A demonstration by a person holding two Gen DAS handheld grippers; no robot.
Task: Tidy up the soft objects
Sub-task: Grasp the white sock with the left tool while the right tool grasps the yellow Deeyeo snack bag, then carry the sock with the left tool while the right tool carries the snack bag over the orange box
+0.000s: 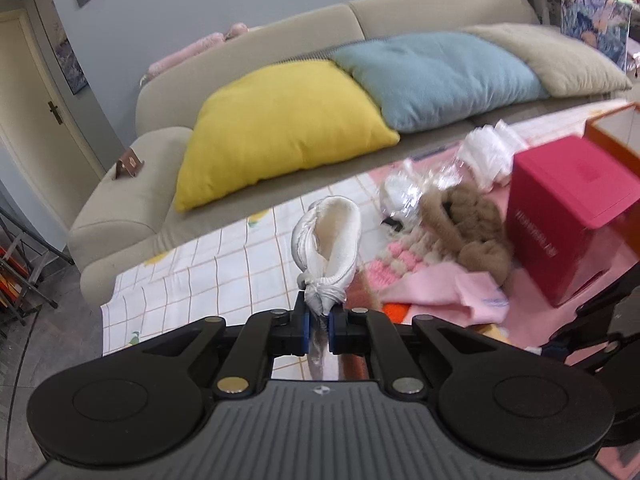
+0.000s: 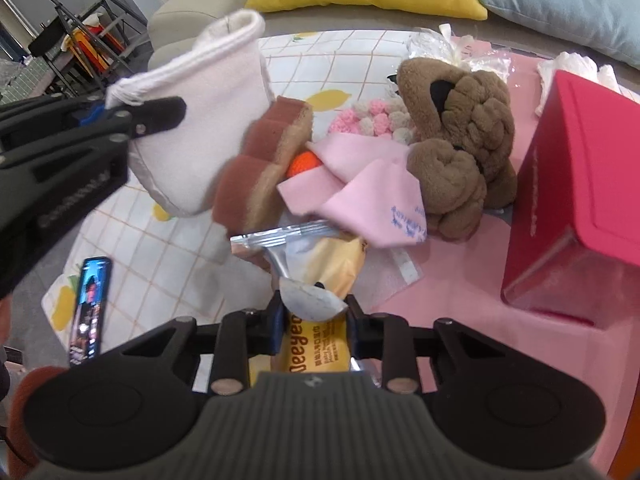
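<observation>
Two wrist views over a low table spread with a grid-patterned cloth (image 2: 192, 240) and a pink cloth (image 2: 460, 292); the table's own surface and edges are covered or blurred. Nearest in the right view, the right gripper (image 2: 313, 312) is clenched on a yellow snack packet (image 2: 320, 344) with a silver sealed top, its printed name cut off by the gripper body. At the near left edge lies a phone (image 2: 90, 308) with a lit screen. The left gripper (image 1: 319, 322) is clamped tight on the gathered corner of a white cloth bag (image 1: 330, 240), which hangs above the grid cloth; in the right view the same bag covers part of a brown sponge (image 2: 264, 168). Toward the middle, a folded pink towel (image 2: 352, 196) hides all but a patch of an orange object (image 2: 306, 162) that cannot be identified. Behind it sit a pink-and-cream knitted piece (image 2: 372, 122) and a brown plush toy (image 2: 460, 140), its form hard to make out. A red box (image 2: 568, 208) stands at the right edge, its lettering blurred. Crumpled clear plastic (image 1: 416, 188) and white material (image 1: 488, 152) lie at the far edge. Beyond, a sofa (image 1: 160, 184) carries yellow (image 1: 280, 132), blue (image 1: 436, 76) and beige (image 1: 560, 60) cushions.
</observation>
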